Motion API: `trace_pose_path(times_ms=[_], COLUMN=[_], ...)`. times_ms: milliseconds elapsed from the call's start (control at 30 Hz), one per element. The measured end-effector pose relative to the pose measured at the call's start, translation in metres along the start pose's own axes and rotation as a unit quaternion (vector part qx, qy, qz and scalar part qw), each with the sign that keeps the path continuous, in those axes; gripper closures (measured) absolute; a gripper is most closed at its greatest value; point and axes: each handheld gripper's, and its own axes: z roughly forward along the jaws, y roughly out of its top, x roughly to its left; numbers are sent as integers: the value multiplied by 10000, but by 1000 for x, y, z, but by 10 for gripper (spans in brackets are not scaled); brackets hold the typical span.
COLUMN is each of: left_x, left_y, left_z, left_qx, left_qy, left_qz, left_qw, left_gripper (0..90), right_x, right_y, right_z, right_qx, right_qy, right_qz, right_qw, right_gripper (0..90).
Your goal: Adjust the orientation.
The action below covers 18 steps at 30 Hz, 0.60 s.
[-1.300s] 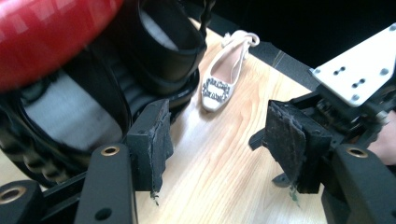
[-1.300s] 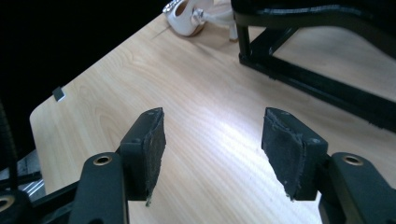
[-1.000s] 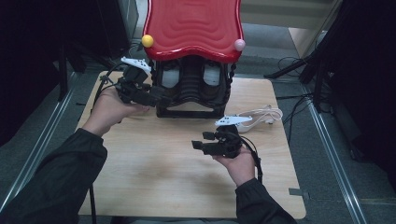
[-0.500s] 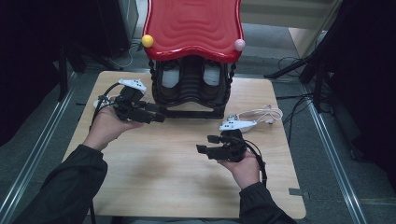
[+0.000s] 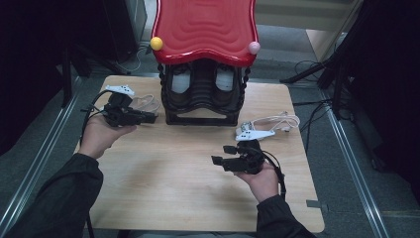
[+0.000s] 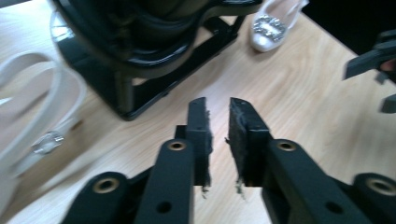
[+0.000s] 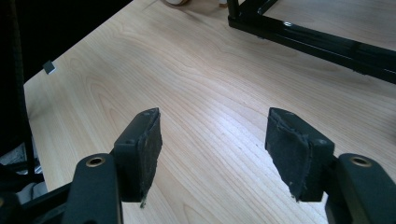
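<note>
A black shoe rack [image 5: 203, 94] with a wavy red top [image 5: 205, 27] stands at the back of the wooden table [image 5: 188, 198], with pale shoes [image 5: 181, 82] inside it. A white strappy sandal [image 5: 143, 103] lies left of the rack. My left gripper [image 5: 151, 118] hovers just in front of this sandal [image 6: 28, 102]. Its jaws have just been closing to a narrow gap with nothing between them [image 6: 218, 105]. A second white sandal [image 5: 262, 130] lies to the right. My right gripper [image 5: 223, 153] is held just in front of it, open and empty over bare wood [image 7: 214, 114].
A yellow ball [image 5: 156, 43] and a pink ball [image 5: 254, 47] sit at the red top's front corners. The rack's black base [image 7: 317, 39] runs across the far side. Metal rails and cables lie on the floor either side. Bare wood lies between the hands.
My left hand has drawn back from the rack toward the table's left and sunk lower, and its jaws have narrowed. The left sandal now shows beside it. The right hand has barely moved.
</note>
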Motion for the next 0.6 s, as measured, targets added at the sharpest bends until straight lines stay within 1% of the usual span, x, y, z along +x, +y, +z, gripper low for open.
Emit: trace_pose_path(times_ms=[33, 67, 133, 167, 200, 233, 267, 333, 367, 400, 433, 467, 500, 533, 600], left_x=[4, 8, 17, 17, 27, 32, 36, 46, 46, 53, 57, 61, 61, 71, 78], left_y=[0, 0, 0, 0, 2, 3, 4, 6, 6, 10, 11, 12, 12, 15, 17], left_z=[-1, -1, -1, -1, -1, -1, 0, 1, 1, 2, 3, 3, 3, 3, 4], left_qx=[48, 65, 97, 97, 157, 180, 198, 153, 153, 182, 227, 200, 200, 183, 199], left_qy=[16, 80, 58, 58, 60, 110, 123, 127, 127, 203, 245, 230, 230, 299, 361], left_qz=[-3, -2, -137, -137, -210, -228, -294, -401, -401, -478, -474, -513, -513, -610, -648], left_qw=[10000, 9999, 9998, 9998, 9996, 9995, 9993, 9990, 9990, 9985, 9983, 9982, 9982, 9975, 9971], left_gripper=[845, 861, 897, 899, 899, 900, 900, 900, 900, 900, 900, 900, 900, 900, 900], right_x=[0, -1, -1, -1, -1, -2, -2, -2, -2, -3, -3, -3, -4, -4, -4], right_y=[0, 0, 0, 0, 0, -1, -1, -2, -2, -2, -2, -2, -3, -3, -4], right_z=[0, 0, 0, 0, 0, 0, 1, 0, 0, -1, -1, -2, -2, -3, -4], right_qx=[-12, -13, -9, -7, -6, -6, 5, -1, -3, -2, -15, -16, -13, -15, -19], right_qy=[-1, -3, -8, -9, -17, -19, -29, -145, -156, -160, -168, -184, -181, -190, -198], right_qz=[7, 19, 18, 24, 31, 34, 25, -39, -49, -10, -9, 2, 13, 11, 37], right_qw=[10000, 10000, 10000, 10000, 10000, 10000, 10000, 9999, 9999, 9999, 9999, 9998, 9998, 9998, 9998], right_gripper=[369, 369, 369, 369, 367, 367, 367, 366, 366, 366, 366, 365, 364, 363, 363])
